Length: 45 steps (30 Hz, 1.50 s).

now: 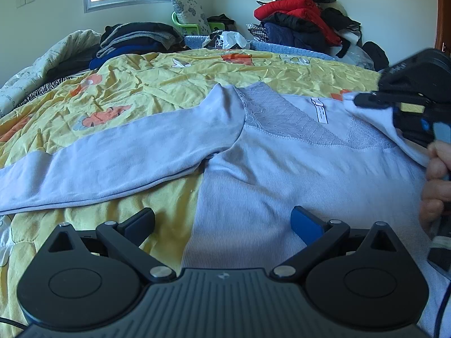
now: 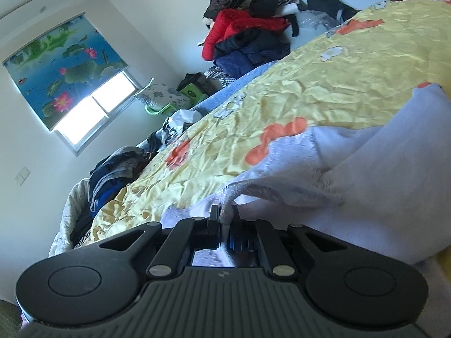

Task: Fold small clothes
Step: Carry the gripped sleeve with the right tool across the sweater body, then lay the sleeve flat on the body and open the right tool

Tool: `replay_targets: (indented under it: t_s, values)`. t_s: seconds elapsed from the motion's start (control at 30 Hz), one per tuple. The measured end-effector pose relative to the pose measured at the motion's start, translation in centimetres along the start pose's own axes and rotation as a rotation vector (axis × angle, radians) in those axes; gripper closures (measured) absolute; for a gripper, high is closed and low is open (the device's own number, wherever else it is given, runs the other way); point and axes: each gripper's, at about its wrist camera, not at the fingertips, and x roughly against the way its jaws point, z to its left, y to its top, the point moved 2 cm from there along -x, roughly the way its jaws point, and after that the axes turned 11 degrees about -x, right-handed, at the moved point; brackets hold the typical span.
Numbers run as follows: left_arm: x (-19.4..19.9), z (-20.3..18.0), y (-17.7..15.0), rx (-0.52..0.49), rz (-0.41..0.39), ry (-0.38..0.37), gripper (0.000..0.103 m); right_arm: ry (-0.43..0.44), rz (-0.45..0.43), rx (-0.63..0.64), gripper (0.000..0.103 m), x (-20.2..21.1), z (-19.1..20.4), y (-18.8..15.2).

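Bed with yellow quilt point(image 1: 157, 84), clothes piled along the far edge. Left claw point(image 1: 222, 222): jaws wide apart, empty, hovering over the hem of a pale blue top point(image 1: 282, 174) spread flat ahead of it. Right claw point(image 2: 224, 214): closed, pinching a fold of the top's edge.

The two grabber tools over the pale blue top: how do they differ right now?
The left gripper has its jaws wide apart and holds nothing, hovering over the shirt's ribbed body. The right gripper has its jaws pinched shut on a fold of the shirt's edge, lifting it off the yellow bedspread. The left sits level in its view; the right is rolled sideways. Both are the same black two-finger design.
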Motion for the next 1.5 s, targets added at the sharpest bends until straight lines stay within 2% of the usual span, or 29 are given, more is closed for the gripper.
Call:
replay_targets:
  t_s: [0.23,0.57,0.77,0.9,1.13,1.23,1.4,1.5]
  values:
    - [0.0,0.0,0.0,0.000,0.000,0.000,0.000,0.008,0.022,0.059,0.094,-1.6,2.3,-1.0]
    - [0.1,0.2,-0.1,0.017,-0.006,0.009,0.000,0.035,0.067,0.067,0.094,-3.6,3.5,-2.4]
    - [0.3,1.1,-0.3,0.073,-0.013,0.024,0.000,0.108,0.142,0.143,0.094,-4.7,5.4,-3.7]
    - [0.3,1.0,-0.2,0.073,-0.010,0.032,0.000,0.119,0.175,0.208,0.093,-5.0,6.5,-4.3]
    - [0.4,1.4,-0.3,0.088,-0.010,0.047,0.000,0.116,0.173,0.312,0.093,-5.0,8.0,-5.0]
    - [0.3,1.4,-0.3,0.086,-0.003,0.055,0.000,0.102,0.162,0.399,0.093,-5.6,9.3,-5.4]
    - [0.4,1.3,-0.3,0.080,0.001,0.062,0.000,0.094,0.240,0.560,0.079,-6.9,11.1,-6.6]
    - [0.4,1.3,-0.3,0.080,0.001,0.061,0.000,0.104,0.259,0.608,0.072,-6.9,11.8,-7.1]
